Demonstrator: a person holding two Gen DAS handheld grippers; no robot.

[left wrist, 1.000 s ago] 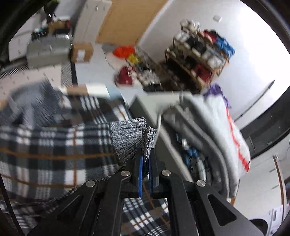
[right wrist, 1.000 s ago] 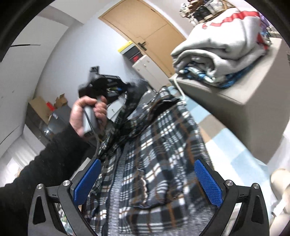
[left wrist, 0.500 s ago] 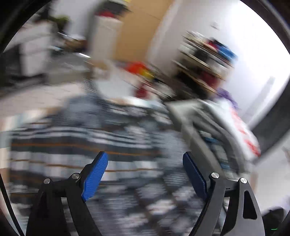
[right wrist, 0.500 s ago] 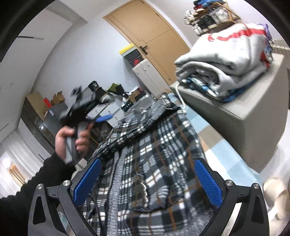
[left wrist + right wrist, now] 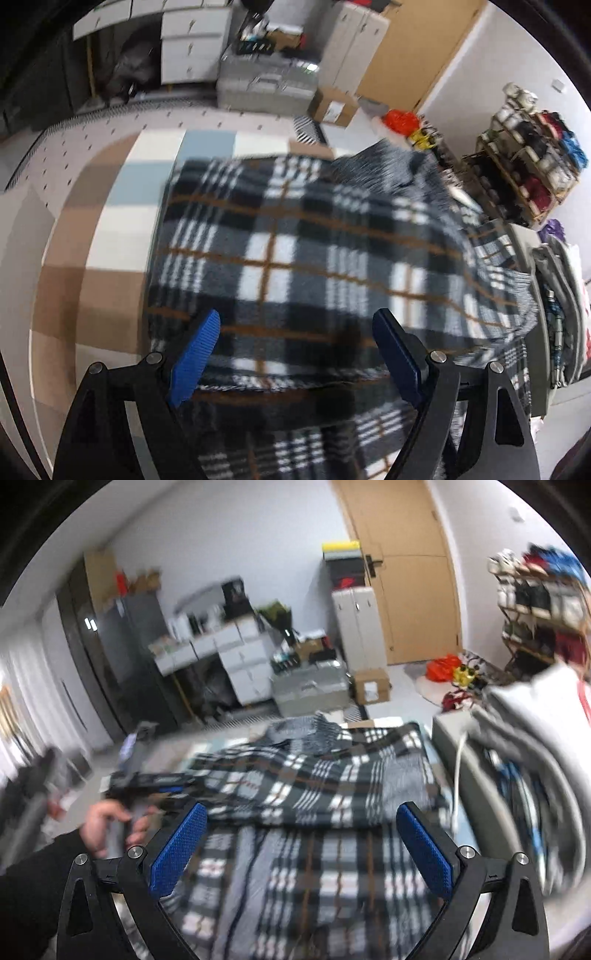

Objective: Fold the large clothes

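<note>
We see the black, white and brown plaid fleece garment (image 5: 295,258) spread on the checked floor mat (image 5: 110,221), just beside the grey box (image 5: 476,775) stacked with folded clothes. Our left gripper (image 5: 295,354) and right gripper (image 5: 301,845) hang wide apart above it, gripping nothing.

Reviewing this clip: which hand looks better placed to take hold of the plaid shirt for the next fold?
Left, probably. The left tongs hang open right over a folded edge of the plaid shirt, pointing down at it. The right tongs, also open, sit higher and look across the shirt.
</note>
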